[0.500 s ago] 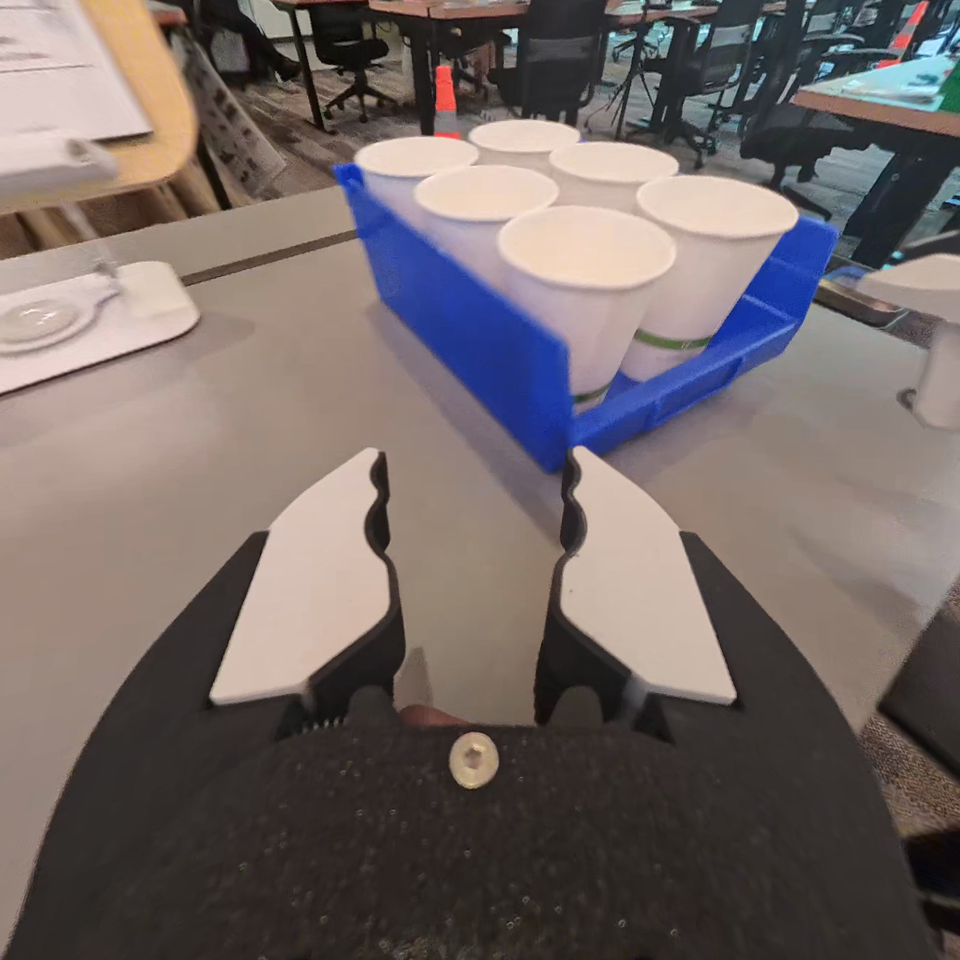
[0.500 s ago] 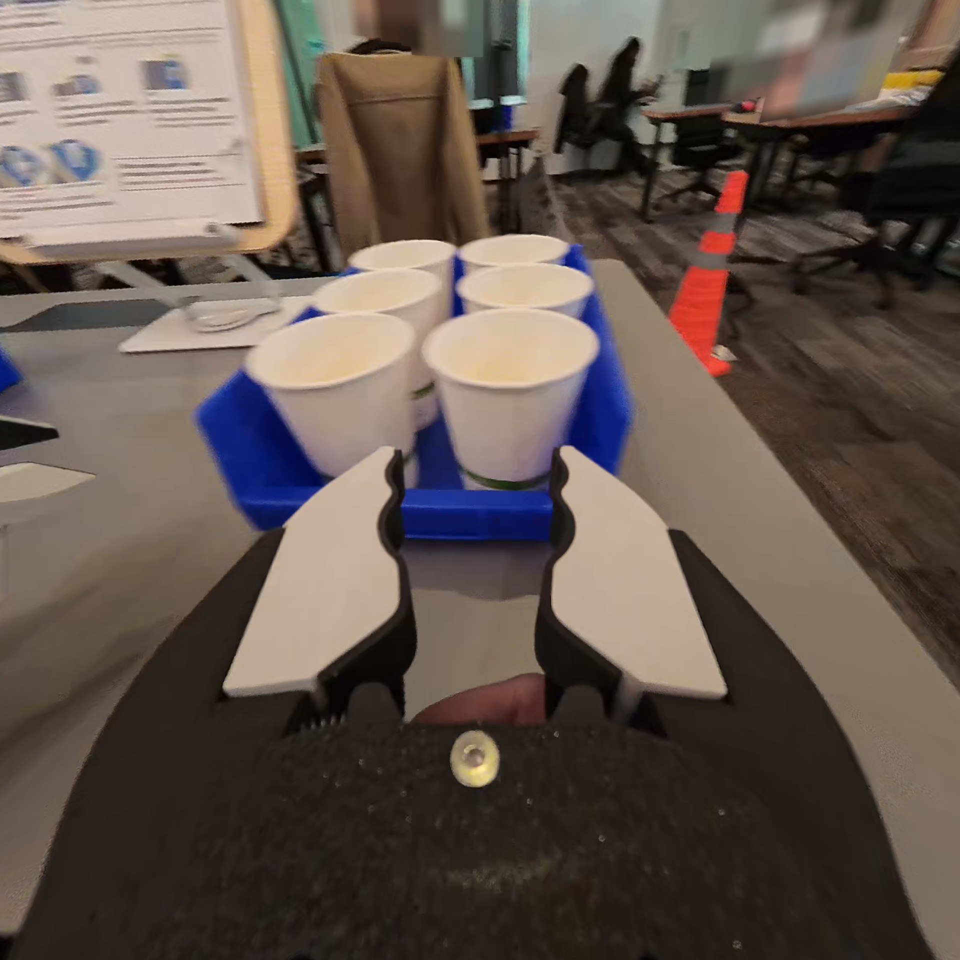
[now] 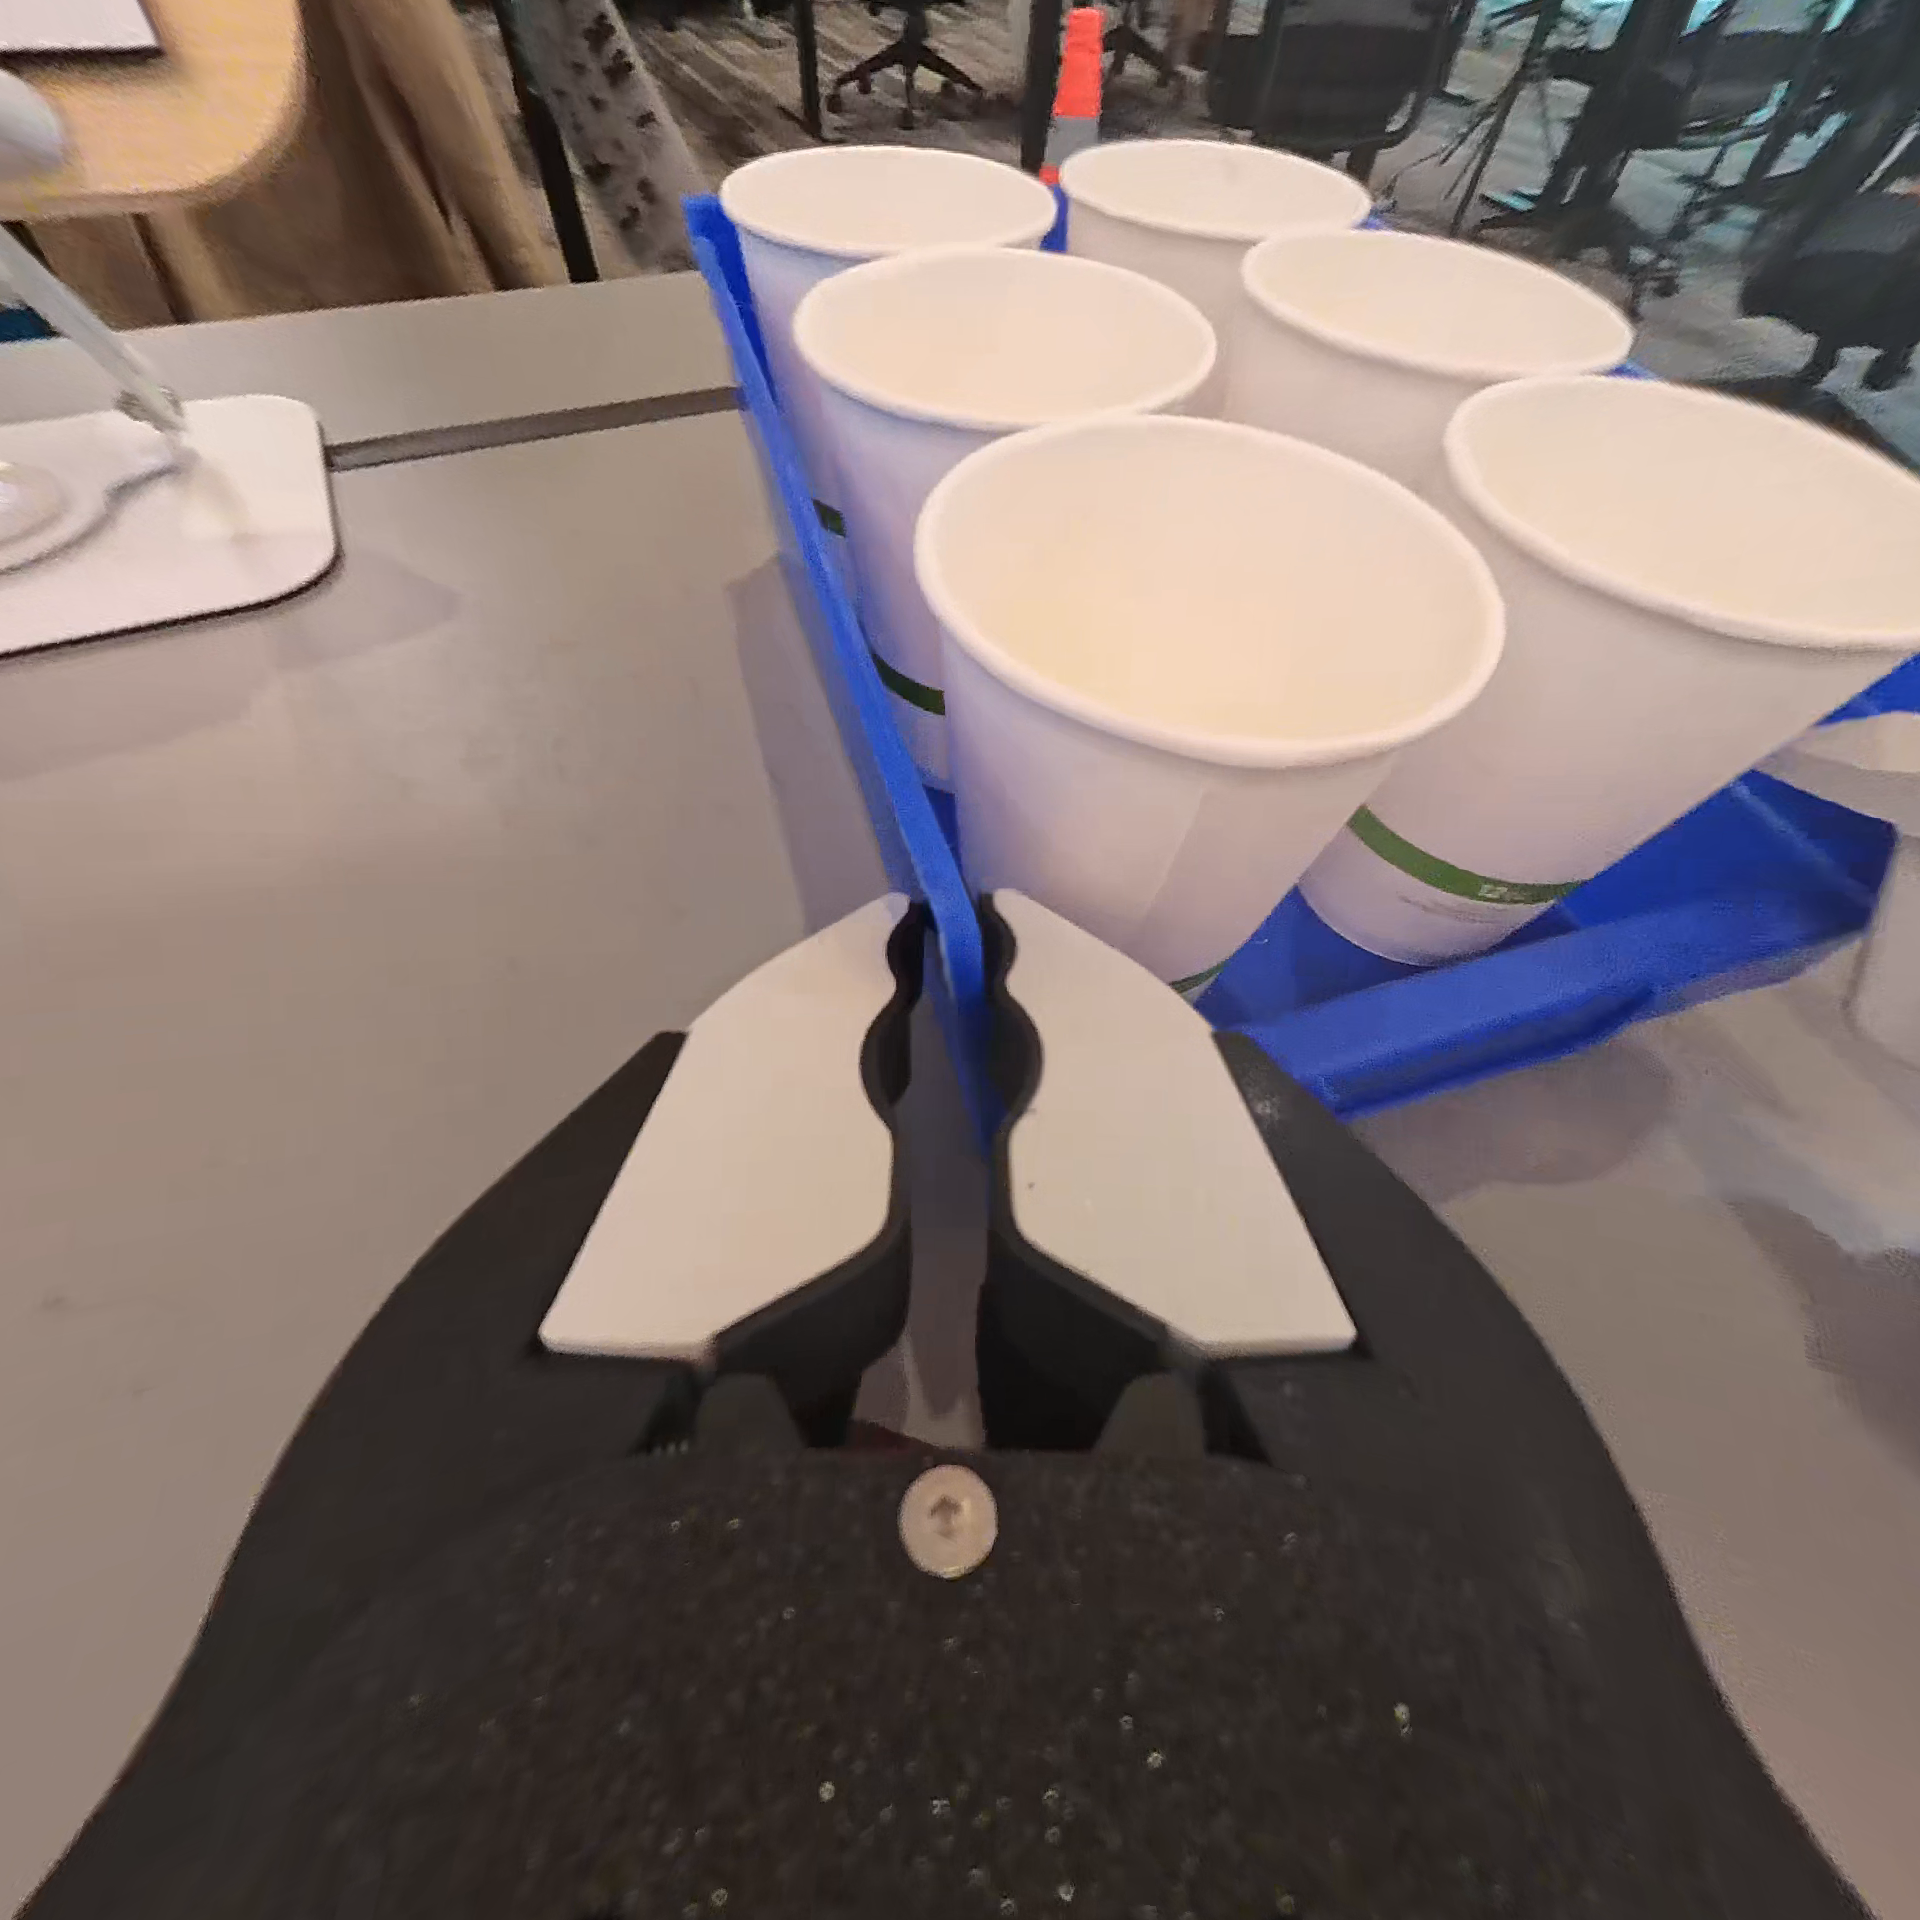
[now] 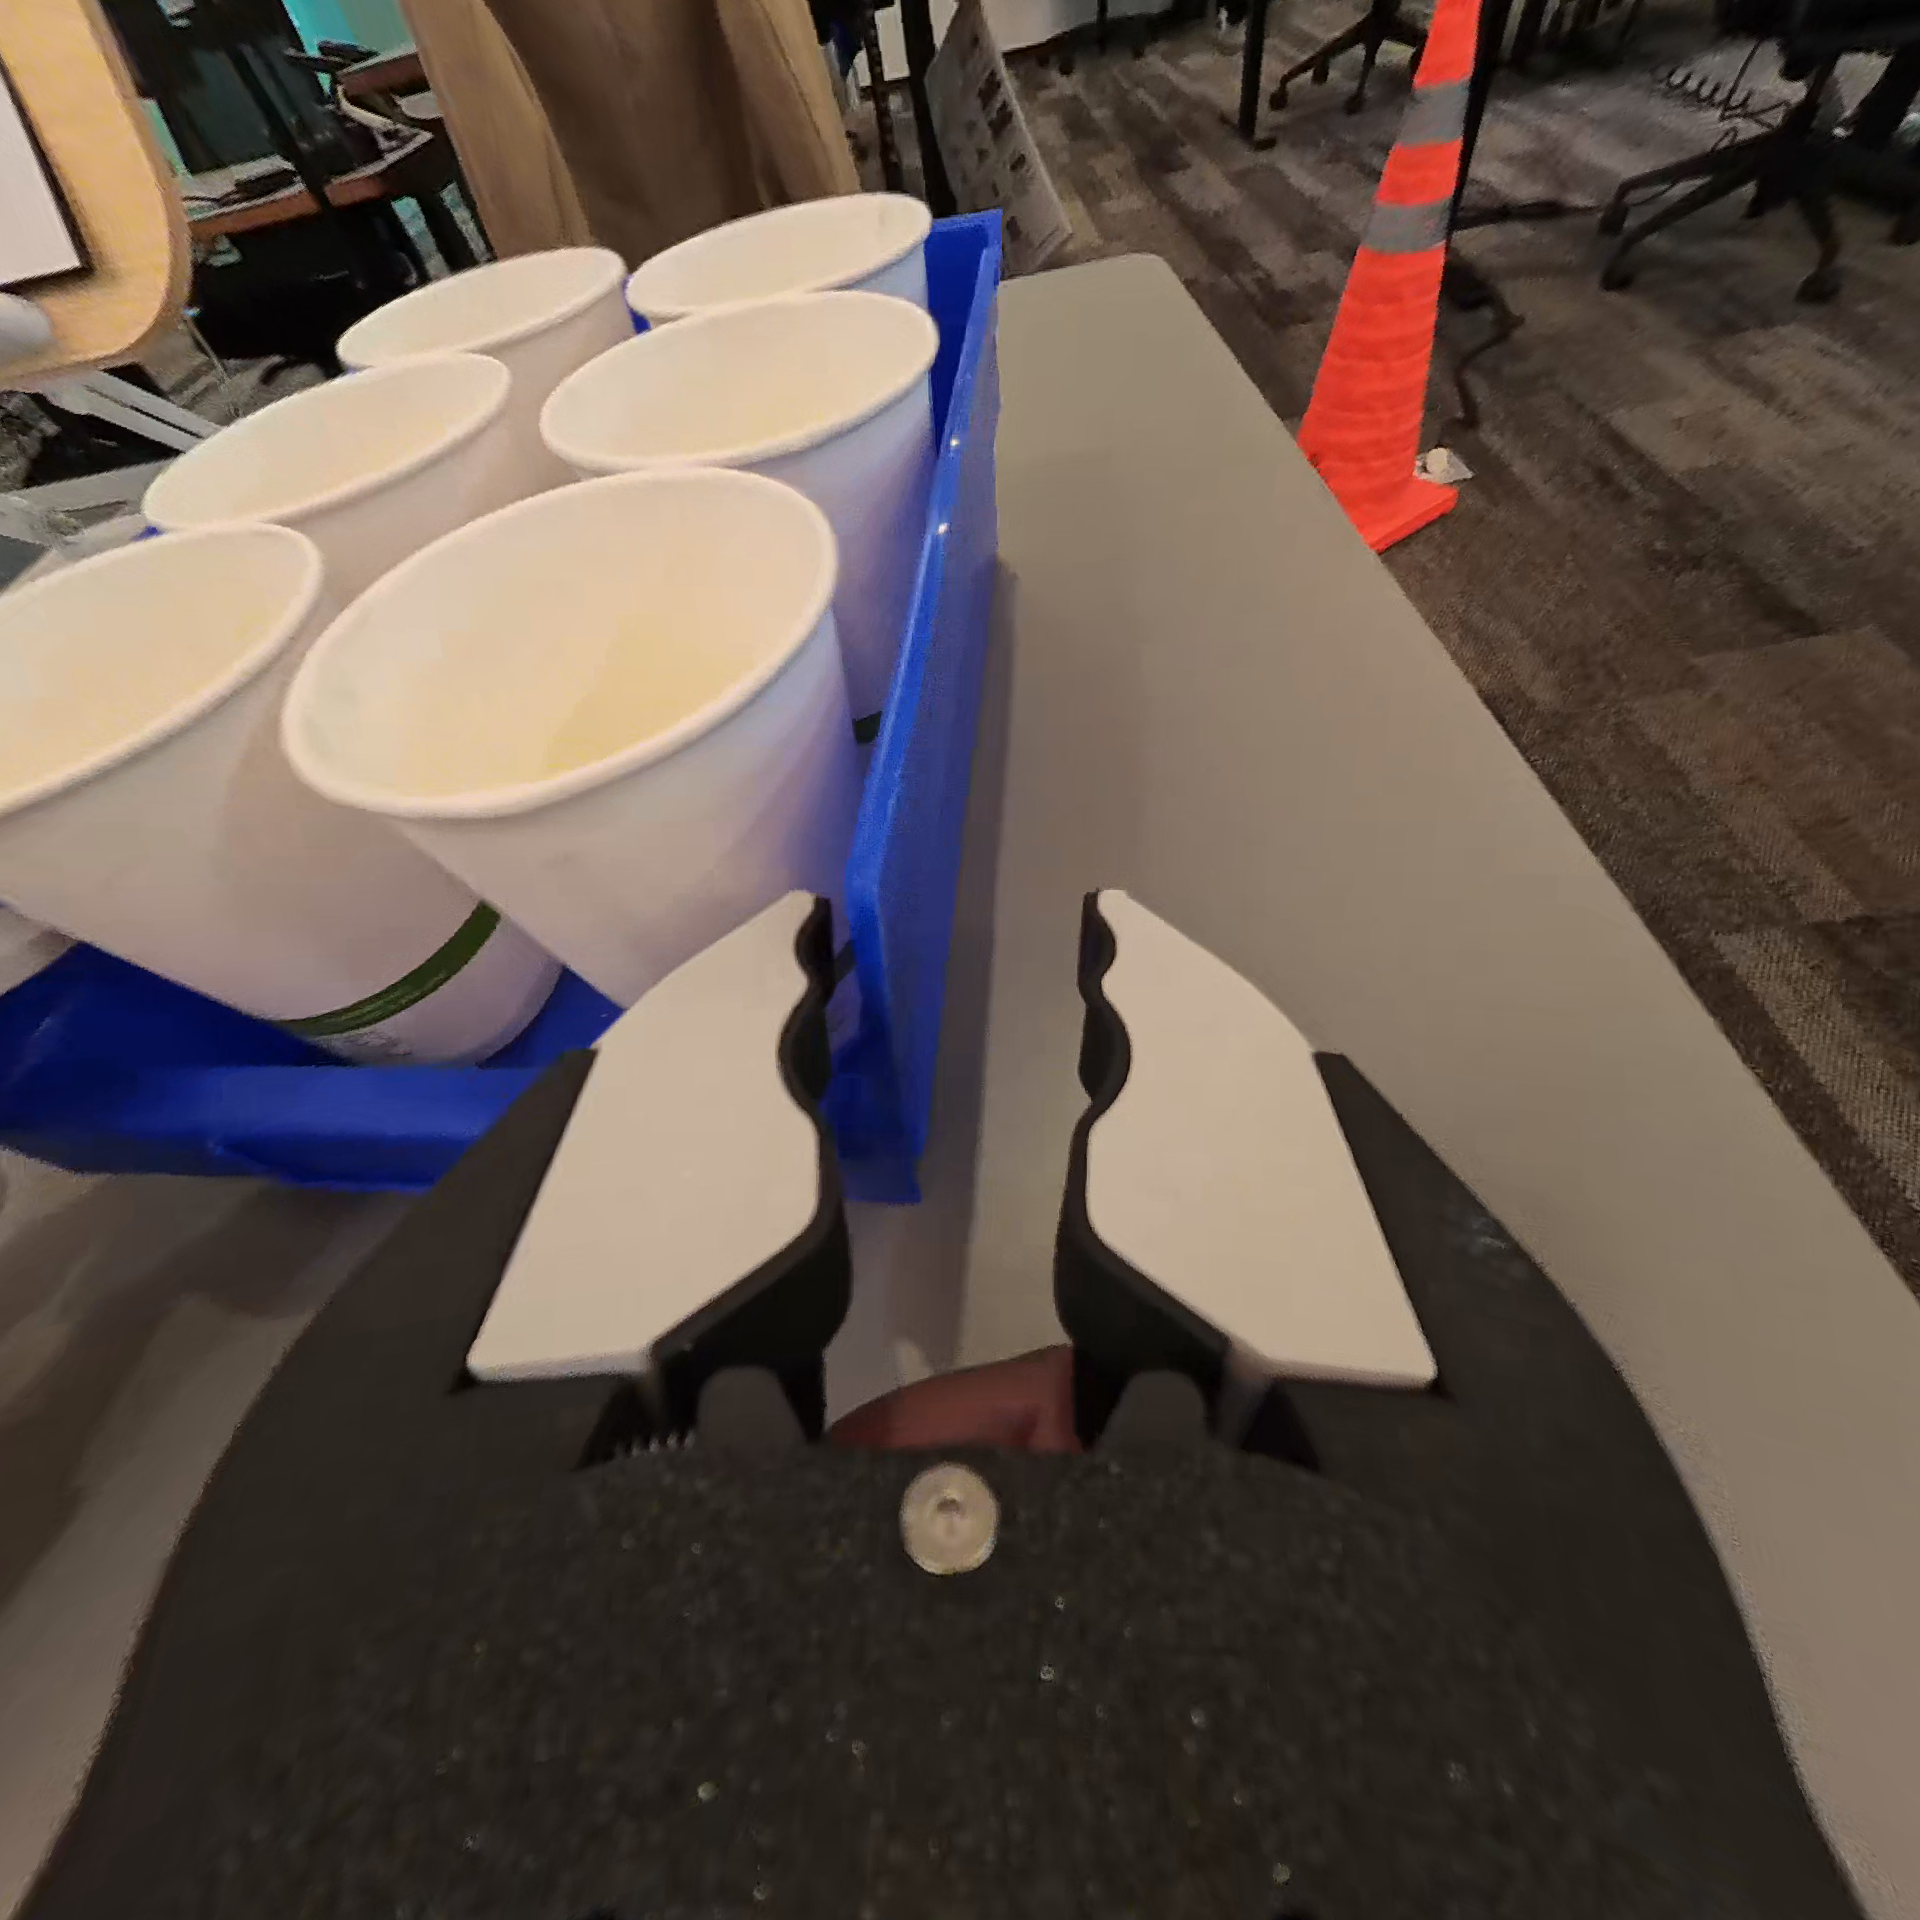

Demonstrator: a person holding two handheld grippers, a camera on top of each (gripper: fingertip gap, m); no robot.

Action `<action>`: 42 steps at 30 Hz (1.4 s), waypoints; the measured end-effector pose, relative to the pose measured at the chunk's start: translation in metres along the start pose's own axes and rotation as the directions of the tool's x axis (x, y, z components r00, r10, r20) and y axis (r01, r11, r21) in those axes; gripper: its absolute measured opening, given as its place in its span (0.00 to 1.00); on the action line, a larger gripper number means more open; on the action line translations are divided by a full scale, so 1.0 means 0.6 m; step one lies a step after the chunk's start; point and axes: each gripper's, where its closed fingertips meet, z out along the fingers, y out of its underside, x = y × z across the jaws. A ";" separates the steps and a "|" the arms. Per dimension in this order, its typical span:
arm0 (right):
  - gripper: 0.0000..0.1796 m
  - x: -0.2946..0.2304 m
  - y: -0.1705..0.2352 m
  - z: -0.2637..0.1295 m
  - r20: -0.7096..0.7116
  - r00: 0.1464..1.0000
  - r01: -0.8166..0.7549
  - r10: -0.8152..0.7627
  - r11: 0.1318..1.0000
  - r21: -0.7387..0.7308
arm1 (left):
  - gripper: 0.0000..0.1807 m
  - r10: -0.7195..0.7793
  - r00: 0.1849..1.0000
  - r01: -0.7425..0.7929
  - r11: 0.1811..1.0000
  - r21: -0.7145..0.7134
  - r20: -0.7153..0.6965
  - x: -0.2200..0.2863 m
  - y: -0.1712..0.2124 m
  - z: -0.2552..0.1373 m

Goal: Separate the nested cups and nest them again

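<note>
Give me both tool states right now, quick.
Left tool: shut on the blue bin side wall.
Right tool: open, straddling the bin's other side wall, holding nothing.

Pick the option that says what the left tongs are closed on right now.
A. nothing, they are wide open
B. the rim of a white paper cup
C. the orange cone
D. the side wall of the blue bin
D: in the left wrist view the left tongs are pinched shut on the thin side wall of the blue bin, beside the nearest white cup.
</note>
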 end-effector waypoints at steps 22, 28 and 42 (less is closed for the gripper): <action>0.02 -0.342 0.002 -0.012 0.118 0.993 -0.023 0.015 0.997 0.069 | 0.02 -0.076 0.958 0.056 0.995 0.080 0.278 -0.265 0.014 -0.188; 0.02 -0.501 0.033 -0.005 0.240 0.971 0.006 -0.011 1.000 0.020 | 0.02 -0.083 0.927 0.065 0.996 0.063 0.365 -0.395 0.046 -0.289; 0.08 -0.557 0.070 0.002 0.282 0.957 0.054 -0.060 0.998 0.030 | 0.21 -0.169 0.932 0.157 0.986 0.062 0.322 -0.454 0.108 -0.310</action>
